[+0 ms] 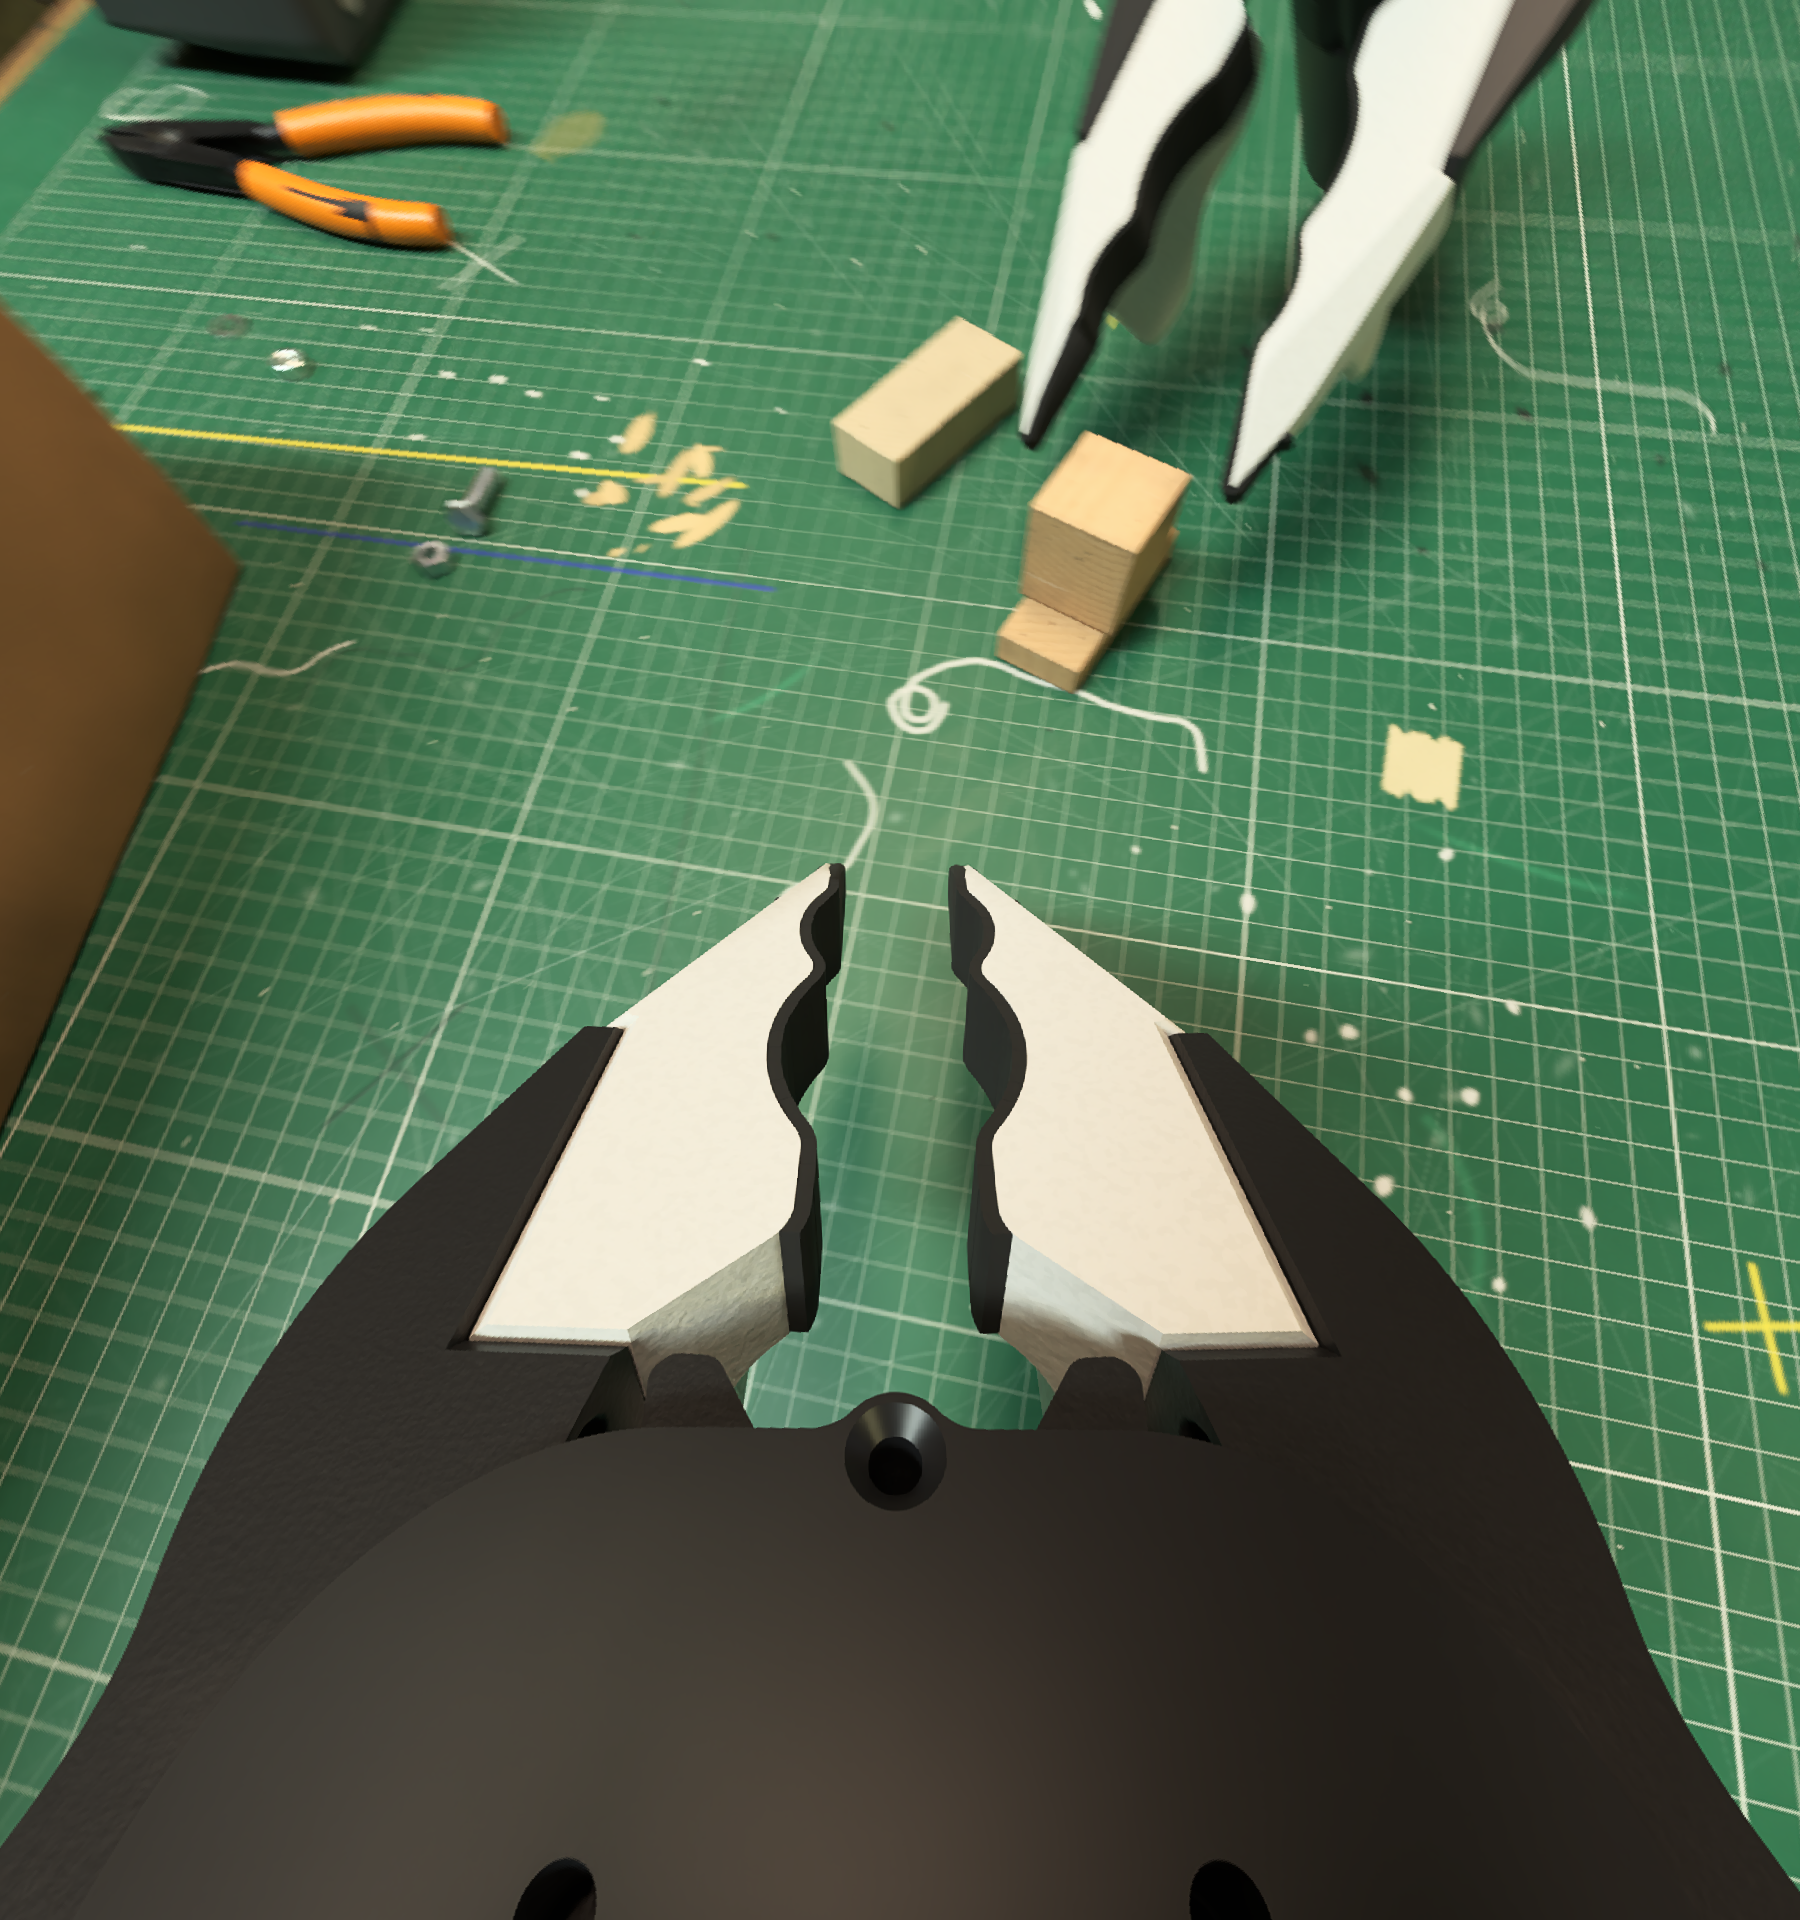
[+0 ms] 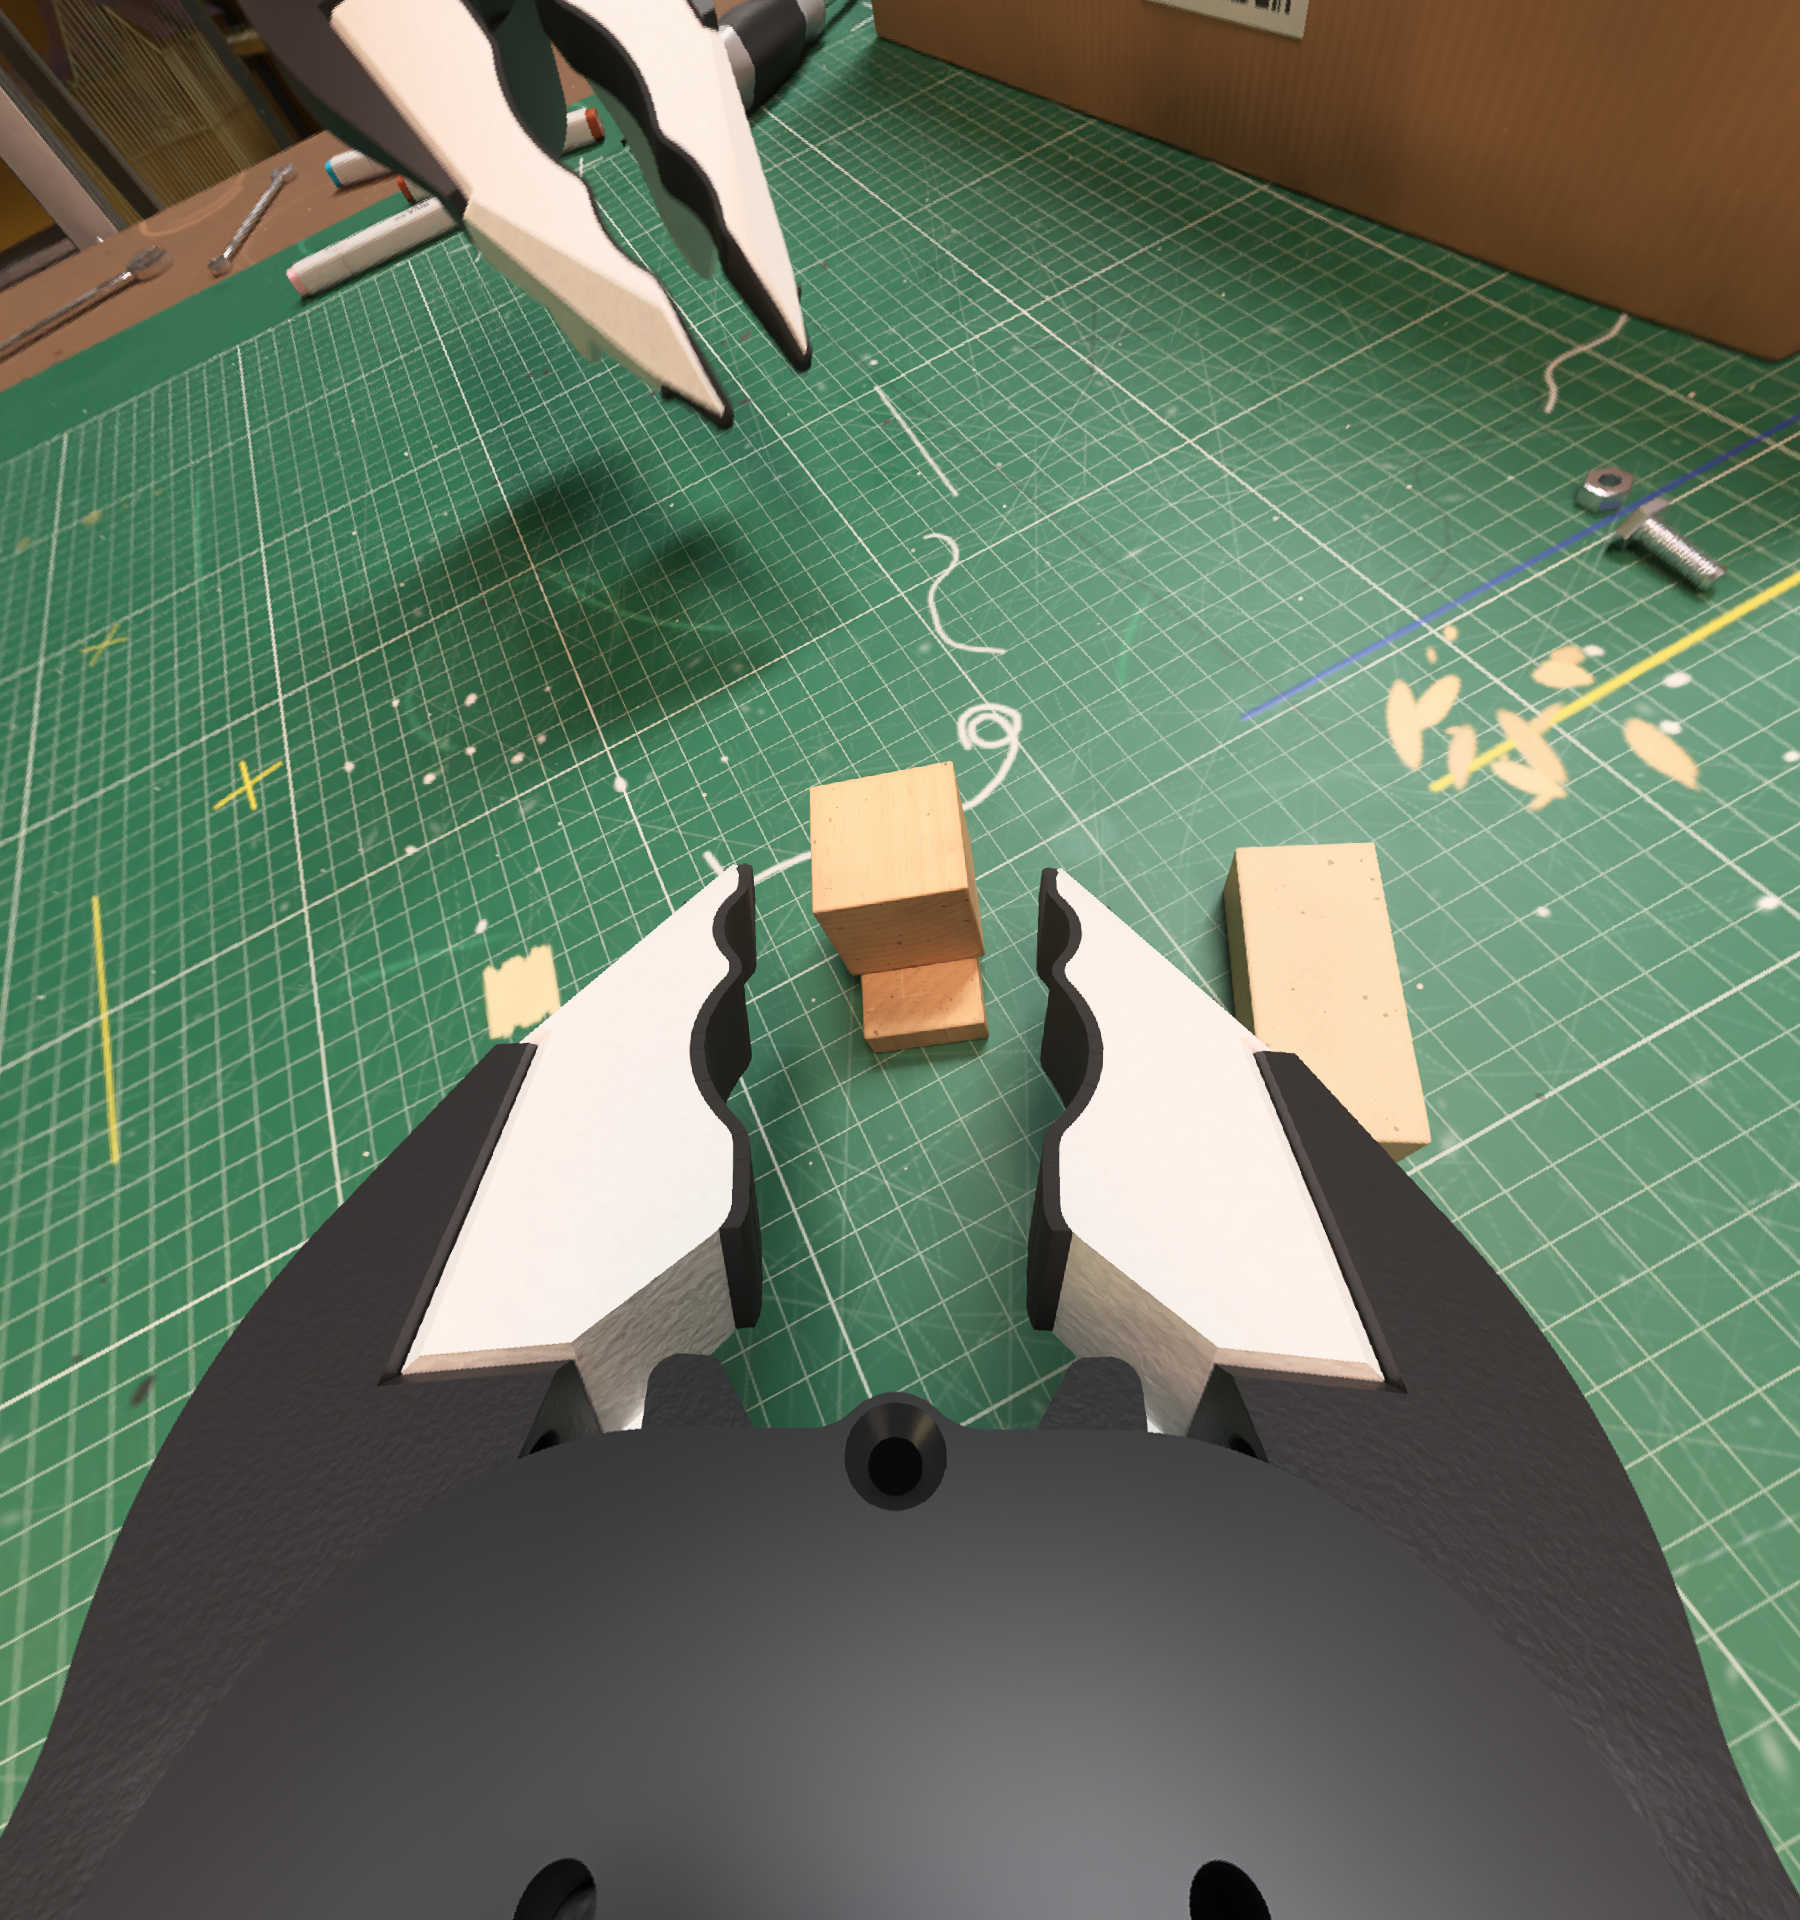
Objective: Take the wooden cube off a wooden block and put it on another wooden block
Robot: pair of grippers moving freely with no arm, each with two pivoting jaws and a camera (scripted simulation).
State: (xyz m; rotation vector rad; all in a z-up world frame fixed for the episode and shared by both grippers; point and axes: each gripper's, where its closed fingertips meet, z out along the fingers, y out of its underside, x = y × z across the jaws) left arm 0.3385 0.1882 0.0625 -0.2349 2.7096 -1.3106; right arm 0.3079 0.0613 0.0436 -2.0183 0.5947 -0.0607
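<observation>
We hold the right gripper (image 2: 894,883) with its fingers spread wide, nothing between them, tips hovering above the green cutting mat (image 2: 563,1039). Just ahead of the gap, lined up with it, sits the wooden cube (image 2: 891,857), resting on a flat, darker wooden block (image 2: 925,1003) whose near end sticks out from under it. We are not touching the cube. Just beside our right finger lies a second, paler wooden block (image 2: 1322,987) flat on the mat, close to the stack but apart from it.

Our left gripper (image 1: 896,883) has its fingers set a narrow way apart, holding nothing, and it hangs over bare mat well short of the blocks. From its view the cube (image 1: 1104,525) stands on the lower block (image 1: 1047,644), the pale block (image 1: 927,410) lies just beyond, and the right gripper (image 1: 1130,462) points down at them from the far side.

Farther out we see a white thread (image 1: 979,691) curled near the stack, pale wood shavings (image 2: 1530,727), a bolt (image 2: 1665,551) and a nut (image 2: 1605,488), orange-handled pliers (image 1: 304,166), a brown cardboard box (image 2: 1447,145), and markers (image 2: 366,249) at the mat's edge.
</observation>
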